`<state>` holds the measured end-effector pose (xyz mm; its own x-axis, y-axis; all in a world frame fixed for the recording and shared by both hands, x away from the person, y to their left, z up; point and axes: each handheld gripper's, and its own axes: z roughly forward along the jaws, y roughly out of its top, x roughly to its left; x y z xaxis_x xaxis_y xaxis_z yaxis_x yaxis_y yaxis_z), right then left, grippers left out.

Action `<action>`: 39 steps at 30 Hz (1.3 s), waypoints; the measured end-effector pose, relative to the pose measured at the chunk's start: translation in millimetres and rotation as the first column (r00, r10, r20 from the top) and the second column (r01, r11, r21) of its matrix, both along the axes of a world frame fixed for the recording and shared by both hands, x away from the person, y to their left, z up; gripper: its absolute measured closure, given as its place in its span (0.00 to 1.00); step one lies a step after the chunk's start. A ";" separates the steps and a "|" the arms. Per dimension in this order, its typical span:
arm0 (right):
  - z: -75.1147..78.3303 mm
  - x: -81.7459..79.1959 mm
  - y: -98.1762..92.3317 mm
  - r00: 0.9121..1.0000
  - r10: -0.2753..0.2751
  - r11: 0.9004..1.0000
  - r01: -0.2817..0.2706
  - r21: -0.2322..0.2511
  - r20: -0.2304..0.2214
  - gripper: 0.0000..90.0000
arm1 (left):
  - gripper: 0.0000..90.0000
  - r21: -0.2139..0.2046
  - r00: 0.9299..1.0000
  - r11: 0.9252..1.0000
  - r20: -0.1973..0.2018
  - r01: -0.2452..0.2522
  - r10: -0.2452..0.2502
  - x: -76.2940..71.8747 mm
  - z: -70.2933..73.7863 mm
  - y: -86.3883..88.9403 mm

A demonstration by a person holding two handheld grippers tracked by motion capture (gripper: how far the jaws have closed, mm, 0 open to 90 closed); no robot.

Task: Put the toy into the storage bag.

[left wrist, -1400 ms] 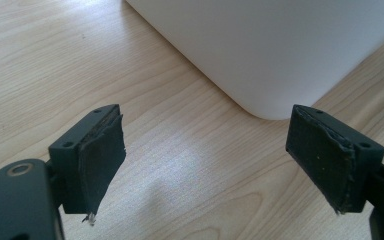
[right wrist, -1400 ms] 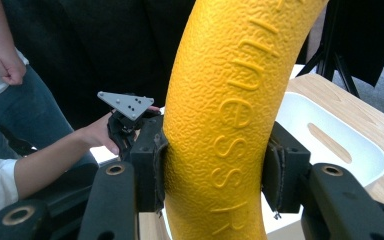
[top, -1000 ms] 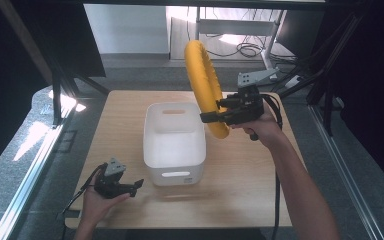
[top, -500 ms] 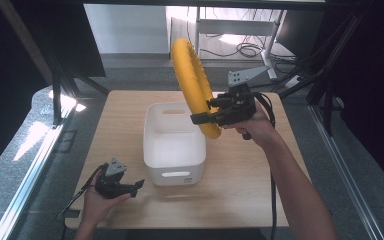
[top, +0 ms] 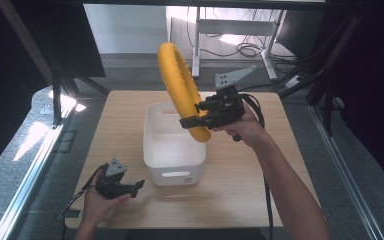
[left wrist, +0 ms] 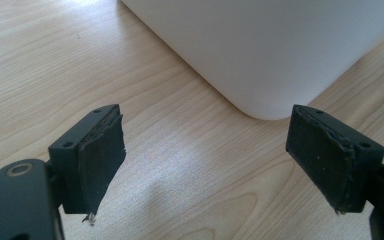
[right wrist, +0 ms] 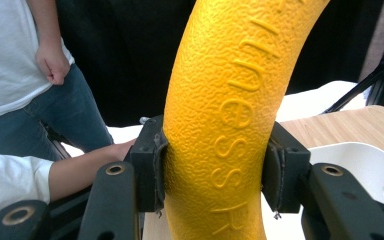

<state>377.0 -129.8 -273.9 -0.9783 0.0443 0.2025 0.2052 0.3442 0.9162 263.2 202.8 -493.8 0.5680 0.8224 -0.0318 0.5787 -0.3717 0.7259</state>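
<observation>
above table (top: 260, 175), ring (top: 180, 85) between fingers (right wrist: 147, 165)

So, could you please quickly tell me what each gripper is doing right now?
Left gripper: open, holding nothing, low beside the white bin.
Right gripper: jaws closed on the yellow ring, above the bin.

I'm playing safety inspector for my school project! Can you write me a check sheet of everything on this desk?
Surface: light wooden table, bare around the bin.
Job's things: white plastic bin at mid-table; big yellow textured foam ring held upright above it.
Clutter: nothing seen.
Grippers: right tool shut on the ring; left tool open, low beside the bin's corner.
Cables: black cable trailing from the right tool; more on the floor behind.
Surroundings: black frame posts, grey floor, a bystander.
</observation>
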 end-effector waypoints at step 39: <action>-44.4 4.9 37.5 0.992 0.105 0.991 -0.109 -0.072 -0.068 0.57 | 0.18 0.009 1.000 1.000 -0.001 0.001 -0.001 -0.4 -1.0 0.2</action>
